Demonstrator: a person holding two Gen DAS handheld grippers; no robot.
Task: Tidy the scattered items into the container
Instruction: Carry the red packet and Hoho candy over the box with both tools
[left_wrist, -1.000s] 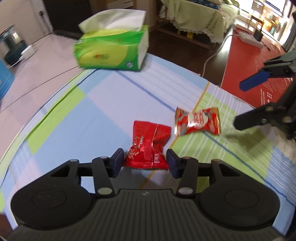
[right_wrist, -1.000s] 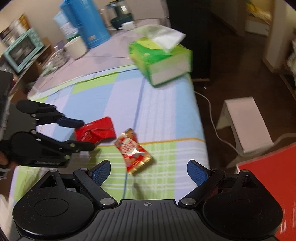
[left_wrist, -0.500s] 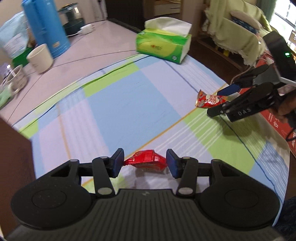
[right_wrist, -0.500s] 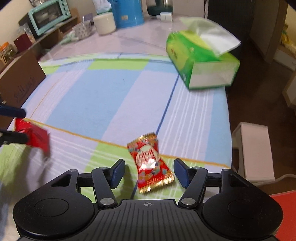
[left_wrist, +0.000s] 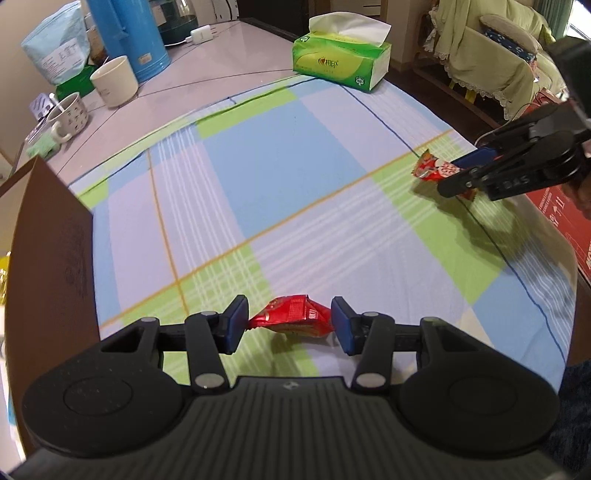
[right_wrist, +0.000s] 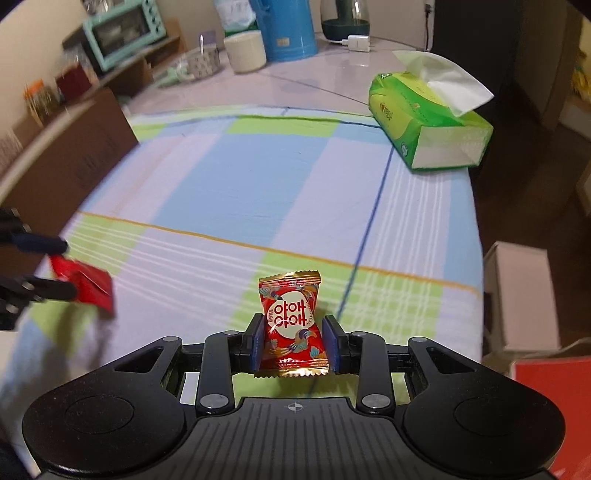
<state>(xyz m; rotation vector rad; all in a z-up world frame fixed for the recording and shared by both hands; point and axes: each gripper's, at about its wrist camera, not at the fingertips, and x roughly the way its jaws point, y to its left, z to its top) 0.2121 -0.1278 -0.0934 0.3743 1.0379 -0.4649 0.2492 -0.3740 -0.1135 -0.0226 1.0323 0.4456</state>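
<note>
1. Progress looks like midway: both snack packets are off the checked cloth (left_wrist: 295, 177) and in a claw, but neither is in the cardboard box (left_wrist: 51, 236) yet.

2. The left claw (left_wrist: 289, 320) is closed partway onto the plain red packet (left_wrist: 291, 316). Its blue pads touch the packet's two ends, and the packet hangs crumpled between them, lifted above the cloth with its shadow below.

3. The right claw (right_wrist: 294, 343) is pinched tight on the red-and-gold candy packet (right_wrist: 291, 325). The packet stands upright between the pads, its printed face toward the camera and its top edge sticking out well past the fingertips.

4. Relative to the box, the left claw is near, with the brown wall rising just beside it at the edge of its view. The right claw (left_wrist: 465, 173), seen from the left wrist, is well apart from the box, at the far side of the cloth.

5. The box's inside is not visible in either view, so whether anything already lies in it cannot be told.

6. No other loose packet shows on the cloth. The green tissue pack (right_wrist: 428, 122) sits at the cloth's far corner from the box; the mugs (left_wrist: 114, 81) and the blue flask (left_wrist: 125, 37) stand on the bare tabletop (left_wrist: 221, 55) beyond. Whether any of these counts as scattered is unclear.

7. What seems left: carry each packet over the box's rim and let go, the left one likely first as it is closer.
</note>
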